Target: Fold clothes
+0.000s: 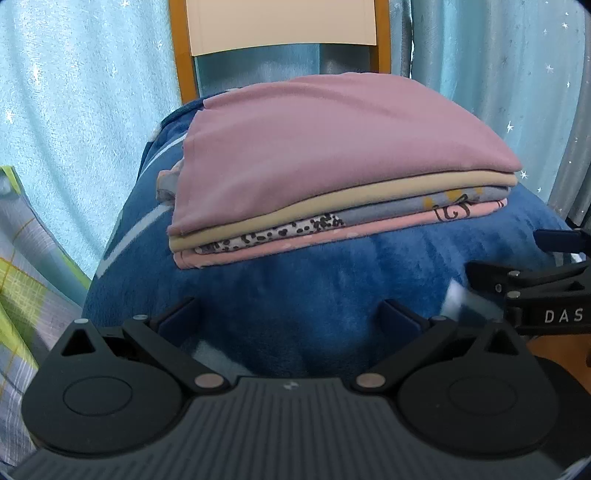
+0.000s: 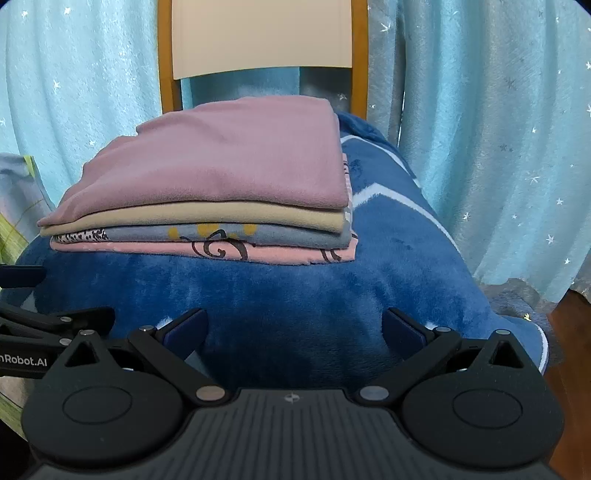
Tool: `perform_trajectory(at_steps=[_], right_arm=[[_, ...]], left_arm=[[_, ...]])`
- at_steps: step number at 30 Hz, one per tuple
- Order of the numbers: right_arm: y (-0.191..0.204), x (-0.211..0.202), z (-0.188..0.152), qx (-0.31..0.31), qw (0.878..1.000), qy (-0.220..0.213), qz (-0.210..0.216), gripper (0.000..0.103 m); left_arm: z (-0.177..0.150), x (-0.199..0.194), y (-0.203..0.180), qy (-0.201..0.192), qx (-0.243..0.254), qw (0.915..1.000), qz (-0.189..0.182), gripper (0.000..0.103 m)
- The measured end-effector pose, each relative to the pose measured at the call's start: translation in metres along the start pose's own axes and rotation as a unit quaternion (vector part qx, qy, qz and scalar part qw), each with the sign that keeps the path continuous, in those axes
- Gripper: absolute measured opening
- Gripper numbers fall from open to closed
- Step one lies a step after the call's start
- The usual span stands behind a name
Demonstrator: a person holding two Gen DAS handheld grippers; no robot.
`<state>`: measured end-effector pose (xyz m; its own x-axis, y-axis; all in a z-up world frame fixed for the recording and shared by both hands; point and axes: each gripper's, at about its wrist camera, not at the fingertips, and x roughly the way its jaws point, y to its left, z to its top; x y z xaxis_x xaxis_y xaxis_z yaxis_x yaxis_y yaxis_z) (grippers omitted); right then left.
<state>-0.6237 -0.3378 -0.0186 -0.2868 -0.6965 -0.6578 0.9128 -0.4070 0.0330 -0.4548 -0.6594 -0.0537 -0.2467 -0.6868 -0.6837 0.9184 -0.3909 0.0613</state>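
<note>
A stack of folded clothes (image 1: 332, 177) (image 2: 207, 199) lies on a blue plush blanket (image 1: 314, 295) (image 2: 295, 291). On top is a mauve-pink garment (image 1: 325, 140) (image 2: 236, 158), then a beige one (image 1: 280, 218) (image 2: 207, 218), a grey-blue printed one (image 2: 288, 234) and a pink one (image 1: 332, 232) (image 2: 280, 253) at the bottom. My left gripper (image 1: 290, 314) is open, held a little in front of the stack with nothing between its fingers. My right gripper (image 2: 295, 325) is likewise open and apart from the stack. The right gripper's side shows at the right edge of the left wrist view.
The blanket covers a seat with an orange wooden chair back (image 1: 280, 33) (image 2: 262, 37) behind the stack. Light blue star-patterned curtains (image 1: 74, 110) (image 2: 498, 147) hang all around. A plaid cloth (image 1: 22, 295) lies at the left. Wooden floor (image 2: 569, 332) shows at the right.
</note>
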Motion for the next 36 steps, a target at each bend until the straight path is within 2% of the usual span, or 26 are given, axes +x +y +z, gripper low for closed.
perform_trajectory(at_steps=[20,36], right_arm=[[0.003,-0.001,-0.001,-0.001,1.000,-0.001,-0.003,0.103],[0.008,0.003,0.010,0.015,1.000,0.013,-0.019,0.103]], left_arm=[[0.002,-0.001,-0.002,0.000,0.002,1.0000,0.006,0.103],[0.005,-0.006,0.014,-0.019,-0.026,0.9994,0.009,0.103]])
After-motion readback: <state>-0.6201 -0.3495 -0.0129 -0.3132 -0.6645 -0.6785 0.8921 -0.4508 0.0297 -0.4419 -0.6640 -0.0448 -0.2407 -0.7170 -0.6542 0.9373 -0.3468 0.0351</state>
